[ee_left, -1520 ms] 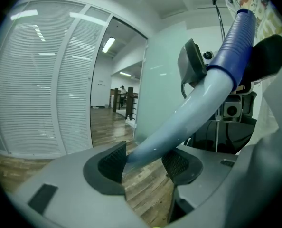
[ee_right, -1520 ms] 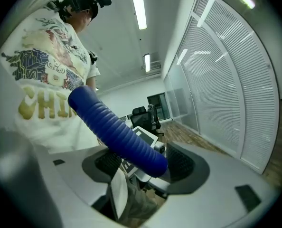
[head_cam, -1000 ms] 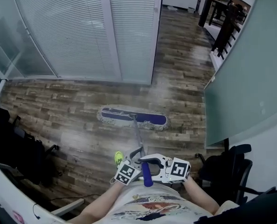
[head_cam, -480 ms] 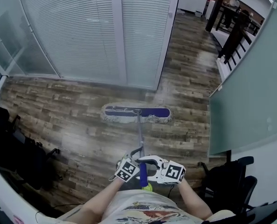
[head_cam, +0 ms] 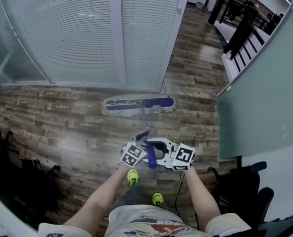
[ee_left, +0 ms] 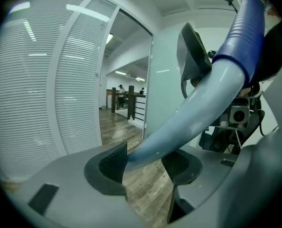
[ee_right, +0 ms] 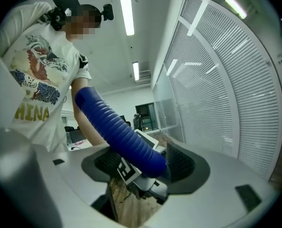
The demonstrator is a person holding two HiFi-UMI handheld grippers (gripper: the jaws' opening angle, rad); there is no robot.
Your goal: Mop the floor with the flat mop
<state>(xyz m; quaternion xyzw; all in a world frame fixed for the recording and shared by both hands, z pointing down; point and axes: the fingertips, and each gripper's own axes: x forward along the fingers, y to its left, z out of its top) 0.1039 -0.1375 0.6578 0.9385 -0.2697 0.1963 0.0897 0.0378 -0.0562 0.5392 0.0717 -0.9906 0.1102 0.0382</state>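
Clearly the mopping is under way: the blue flat mop head with pale fringe (head_cam: 138, 104) lies on the brown wooden plank floor (head_cam: 62, 122), near the white blinds (head_cam: 77, 33). The left gripper (head_cam: 144, 137) pinches the pale grey shaft (head_cam: 143, 122), and the right gripper (head_cam: 153, 152) pinches the blue ribbed grip (head_cam: 151, 161). How much floor remains cannot be judged.

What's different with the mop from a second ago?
The mop head slid forward, nearer the blinds, and the person stepped after it. Unchanged: the left gripper and the right gripper stay shut on the mop handle.
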